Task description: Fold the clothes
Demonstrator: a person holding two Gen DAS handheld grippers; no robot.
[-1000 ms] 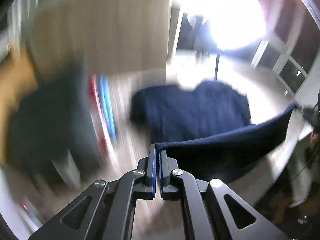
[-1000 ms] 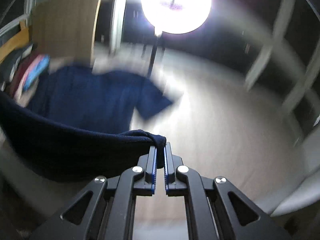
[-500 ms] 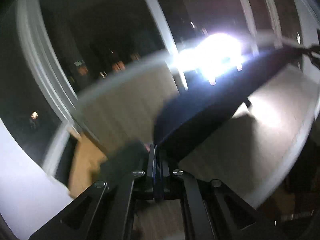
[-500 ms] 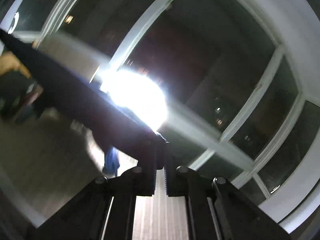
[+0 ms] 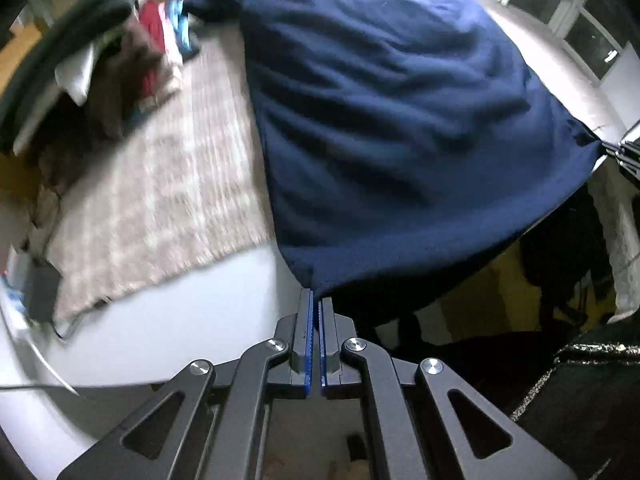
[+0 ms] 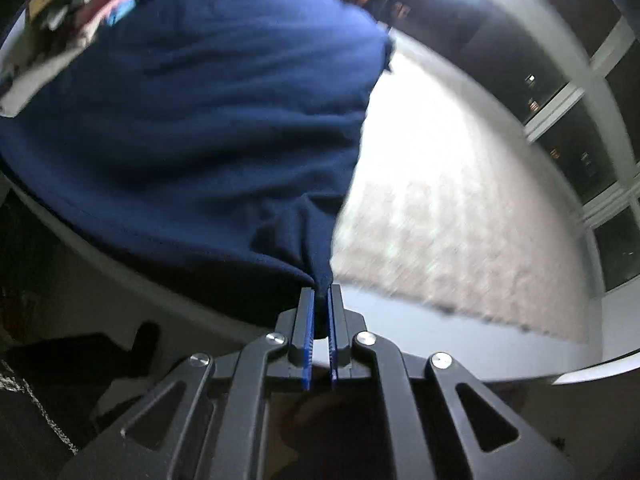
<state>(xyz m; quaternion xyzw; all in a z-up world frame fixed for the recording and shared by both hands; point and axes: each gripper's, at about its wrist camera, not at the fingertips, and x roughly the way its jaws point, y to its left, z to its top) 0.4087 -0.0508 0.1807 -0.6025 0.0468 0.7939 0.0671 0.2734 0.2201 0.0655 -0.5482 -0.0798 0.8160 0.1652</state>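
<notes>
With the left tool (image 5: pixel 314 300) and right tool (image 6: pixel 319 294) each clamped on a hem corner, the navy T-shirt (image 5: pixel 392 120) billows over the table's (image 5: pixel 192 320) near edge; uneven lowering risks wrinkles.

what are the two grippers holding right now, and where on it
Both hold the navy garment along one edge: the left gripper pinches one corner, the right gripper clamps the bunched opposite corner.
</notes>
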